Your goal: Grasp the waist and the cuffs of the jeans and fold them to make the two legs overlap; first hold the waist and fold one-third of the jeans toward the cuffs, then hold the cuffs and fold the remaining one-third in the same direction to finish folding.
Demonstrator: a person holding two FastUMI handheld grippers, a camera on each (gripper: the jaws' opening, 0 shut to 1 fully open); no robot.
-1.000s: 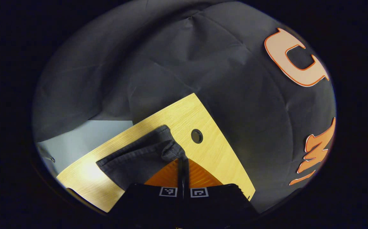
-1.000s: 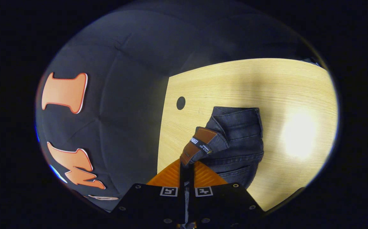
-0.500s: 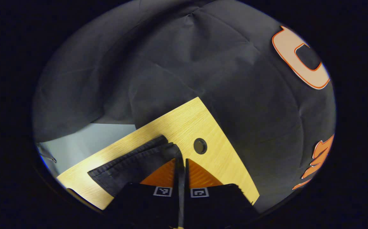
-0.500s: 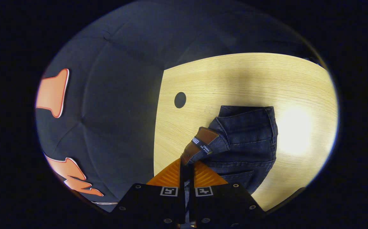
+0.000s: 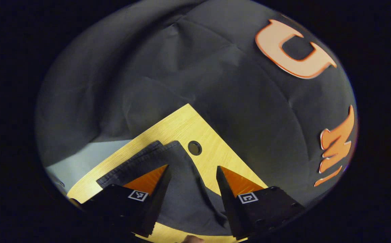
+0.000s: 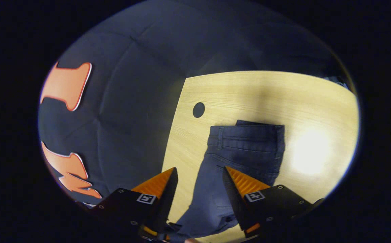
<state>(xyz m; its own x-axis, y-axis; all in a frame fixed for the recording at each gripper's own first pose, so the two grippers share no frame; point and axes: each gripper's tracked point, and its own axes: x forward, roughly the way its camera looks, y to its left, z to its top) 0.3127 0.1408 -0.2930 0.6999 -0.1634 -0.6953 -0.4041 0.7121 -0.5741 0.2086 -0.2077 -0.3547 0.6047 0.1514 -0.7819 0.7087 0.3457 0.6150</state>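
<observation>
The jeans [image 6: 246, 148], limp, heavy denim lying flat on the table [image 6: 249, 91] near its hole [image 6: 198, 109], look best pinched at thick seamed edges; left gripper [image 5: 191, 175] and right gripper [image 6: 199, 175] gape wide, empty.

jeans [image 5: 182, 189]: near end cut off at the left gripper view's bottom edge, part covered by the gripper bodies
jeans, right gripper view: lower end runs behind the gripper bodies
worktop [image 6: 249, 91]: far right corner too dark to tell
</observation>
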